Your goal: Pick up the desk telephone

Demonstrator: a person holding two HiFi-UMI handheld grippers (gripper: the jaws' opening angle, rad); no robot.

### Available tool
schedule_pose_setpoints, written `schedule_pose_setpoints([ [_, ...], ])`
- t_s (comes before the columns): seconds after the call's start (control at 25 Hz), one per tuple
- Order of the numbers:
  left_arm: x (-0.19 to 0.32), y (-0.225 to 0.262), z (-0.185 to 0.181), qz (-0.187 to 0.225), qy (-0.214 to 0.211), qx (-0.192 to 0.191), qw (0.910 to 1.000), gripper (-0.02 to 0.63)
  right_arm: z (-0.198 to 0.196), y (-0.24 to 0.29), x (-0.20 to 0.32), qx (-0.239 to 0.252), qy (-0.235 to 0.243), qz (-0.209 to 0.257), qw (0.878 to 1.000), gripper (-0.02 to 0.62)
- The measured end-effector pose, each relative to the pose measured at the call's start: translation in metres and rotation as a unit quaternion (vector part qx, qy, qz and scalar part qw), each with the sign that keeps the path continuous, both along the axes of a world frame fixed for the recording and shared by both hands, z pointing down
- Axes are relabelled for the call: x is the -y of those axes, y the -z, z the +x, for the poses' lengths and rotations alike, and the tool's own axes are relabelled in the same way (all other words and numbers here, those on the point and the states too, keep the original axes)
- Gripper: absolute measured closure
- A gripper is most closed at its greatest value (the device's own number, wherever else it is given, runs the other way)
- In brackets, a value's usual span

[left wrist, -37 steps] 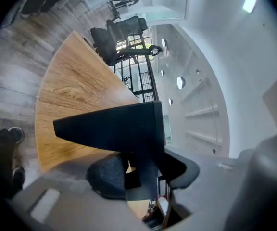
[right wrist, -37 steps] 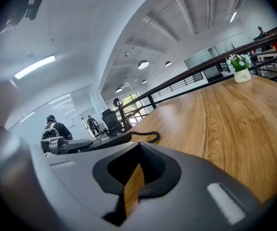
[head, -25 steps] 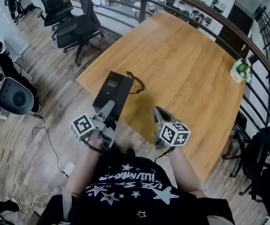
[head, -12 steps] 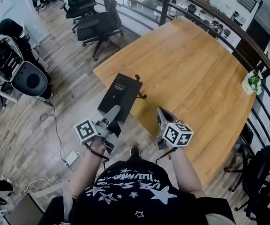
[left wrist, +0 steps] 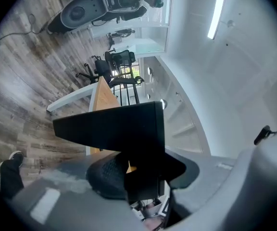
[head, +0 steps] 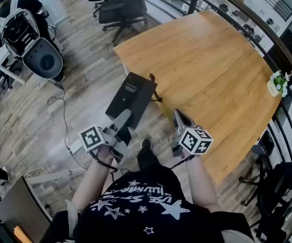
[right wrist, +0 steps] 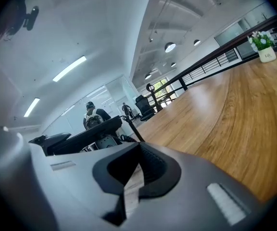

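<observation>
Table (head: 212, 59): wide open top, open floor (head: 80, 90) along its near edge. Phone (head: 131, 96) hangs just off that edge over floor, near end clamped in left gripper (head: 121, 119). Right gripper (head: 182, 119) closed, empty, at table edge.

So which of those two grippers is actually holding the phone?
The left gripper: its jaws clamp the near edge of the black phone. The right gripper beside it holds nothing, its jaws together.
</observation>
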State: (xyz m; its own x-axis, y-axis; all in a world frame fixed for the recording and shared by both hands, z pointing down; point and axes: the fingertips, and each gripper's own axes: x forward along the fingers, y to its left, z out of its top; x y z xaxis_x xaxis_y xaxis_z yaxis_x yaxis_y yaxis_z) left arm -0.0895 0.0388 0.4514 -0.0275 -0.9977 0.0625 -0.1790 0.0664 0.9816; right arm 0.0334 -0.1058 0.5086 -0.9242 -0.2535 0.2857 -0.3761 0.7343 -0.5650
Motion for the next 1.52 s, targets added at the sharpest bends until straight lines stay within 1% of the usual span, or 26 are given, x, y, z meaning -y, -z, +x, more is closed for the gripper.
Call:
schedule_pose_setpoints([
  [0.16,-0.048,-0.004,0.037,0.006,0.023,-0.010,0.9997,0.414,0.033,0.004,-0.039,0.004,0.016,0.003,1.000,0.597],
  [0.36,-0.103,-0.009,0.081,0.008,0.038,-0.008,0.9992,0.414,0.069,0.006,-0.086,0.002,0.040,0.015,0.999,0.597],
  [0.48,-0.126,-0.013,0.098,0.011,0.044,-0.004,0.9989,0.413,0.080,0.006,-0.105,0.000,0.054,0.021,0.998,0.597],
  [0.64,-0.151,-0.009,0.118,0.020,0.045,0.014,0.9987,0.414,0.090,0.012,-0.131,0.002,0.085,0.030,0.996,0.597],
  [0.76,-0.164,-0.004,0.128,0.032,0.050,0.012,0.9981,0.413,0.094,0.016,-0.149,0.003,0.103,0.036,0.994,0.597],
  [0.84,-0.171,-0.004,0.135,0.033,0.054,0.010,0.9980,0.413,0.099,0.016,-0.158,0.003,0.107,0.034,0.994,0.597],
  [1.04,-0.179,-0.008,0.145,0.025,0.066,0.014,0.9974,0.414,0.113,0.015,-0.161,-0.001,0.121,0.032,0.992,0.597],
  [1.24,-0.166,-0.005,0.152,0.023,0.079,0.023,0.9964,0.413,0.126,0.018,-0.135,-0.002,0.116,0.024,0.993,0.597],
  [1.36,-0.159,-0.001,0.161,0.021,0.085,0.020,0.9960,0.413,0.135,0.028,-0.122,0.002,0.113,0.033,0.993,0.597],
  [1.52,-0.148,0.000,0.170,0.016,0.091,0.021,0.9955,0.413,0.151,0.027,-0.108,-0.003,0.115,0.032,0.993,0.597],
])
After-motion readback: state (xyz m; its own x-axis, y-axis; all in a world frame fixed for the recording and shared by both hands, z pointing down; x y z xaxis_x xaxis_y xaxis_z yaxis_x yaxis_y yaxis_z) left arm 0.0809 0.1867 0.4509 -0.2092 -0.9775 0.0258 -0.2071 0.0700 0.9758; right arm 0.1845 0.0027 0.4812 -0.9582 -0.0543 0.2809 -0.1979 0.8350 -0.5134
